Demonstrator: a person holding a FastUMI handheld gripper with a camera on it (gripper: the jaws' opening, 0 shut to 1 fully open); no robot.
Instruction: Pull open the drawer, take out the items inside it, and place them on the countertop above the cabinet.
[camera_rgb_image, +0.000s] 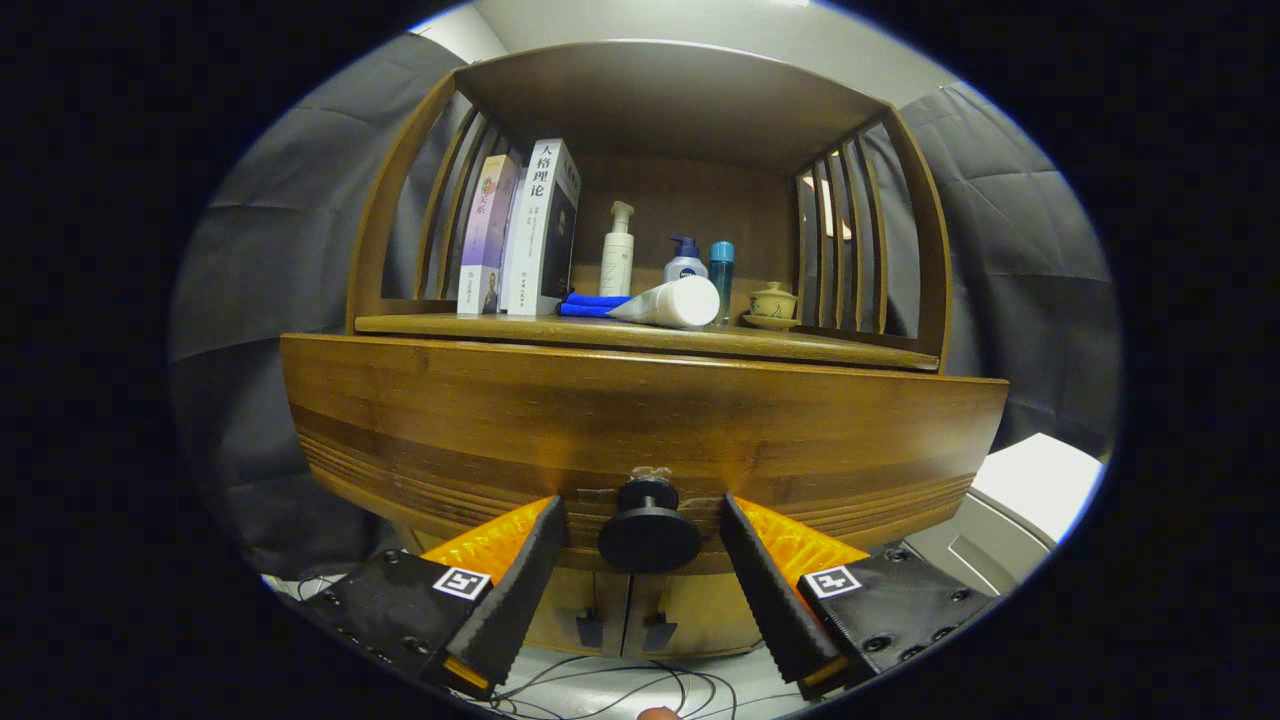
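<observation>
My gripper (647, 535) is spread wide, its fingers flanking the round black knob (648, 528) of the wooden drawer front (640, 425) without touching it; the drawer sits below the tabletop (450, 325) holding books and bottles.

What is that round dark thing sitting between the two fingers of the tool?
In the gripper view, the drawer's knob sits between the open tool's fingers, which flank it without touching. Behind it is the closed drawer front.
</observation>
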